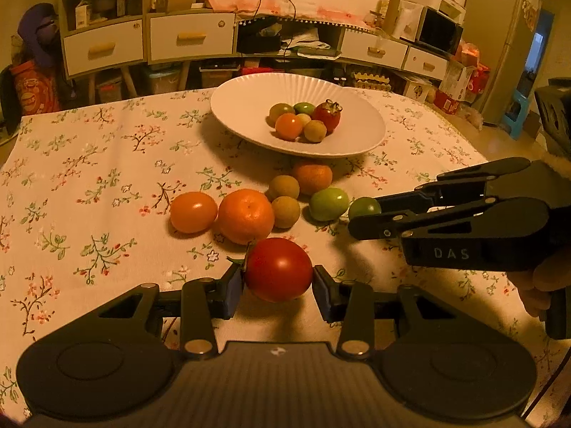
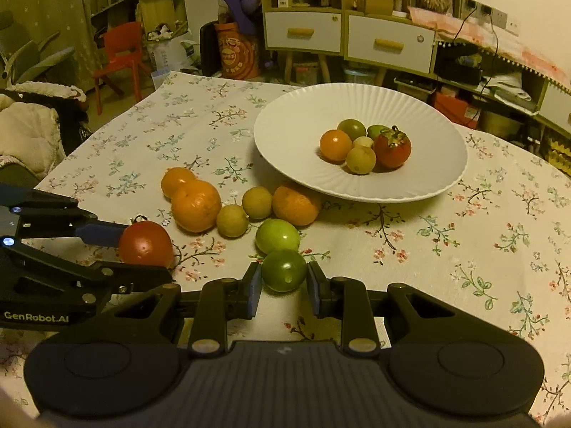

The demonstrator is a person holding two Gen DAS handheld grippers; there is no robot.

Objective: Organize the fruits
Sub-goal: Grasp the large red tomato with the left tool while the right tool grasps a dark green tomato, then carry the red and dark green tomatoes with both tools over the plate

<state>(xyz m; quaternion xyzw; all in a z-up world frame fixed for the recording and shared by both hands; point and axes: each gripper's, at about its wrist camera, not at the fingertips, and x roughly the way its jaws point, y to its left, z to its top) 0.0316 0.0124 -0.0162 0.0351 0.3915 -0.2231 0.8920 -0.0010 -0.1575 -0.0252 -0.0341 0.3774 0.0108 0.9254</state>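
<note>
While the right gripper (image 1: 364, 219) hides part of a dark green tomato (image 1: 364, 207), the left gripper (image 1: 278, 285) brackets the red tomato (image 1: 278, 269) on the desk (image 1: 89, 196), contact unclear; from the right wrist, fingers (image 2: 253, 289) sit narrowly beside that green tomato (image 2: 284, 270), grip unclear; six fruits fill the plate (image 2: 296, 142).

1. The tablecloth (image 1: 89, 164) was cream, printed with small pink flowers on green and brown sprigs.
2. The plate (image 2: 285, 135) was white with fine radiating ridges.
3. Both grippers, left gripper (image 1: 278, 285) and right gripper (image 2: 283, 285), were black with blue pads (image 1: 233, 285).
4. The tomato (image 1: 278, 269) between the left pads was deep red.
5. The round fruit (image 2: 283, 270) between the right pads was dark green; its neighbour (image 2: 277, 237) was lighter green.
6. The mandarin (image 1: 246, 215) was orange.
7. 2 small fruits (image 1: 285, 211) were tan.
</note>
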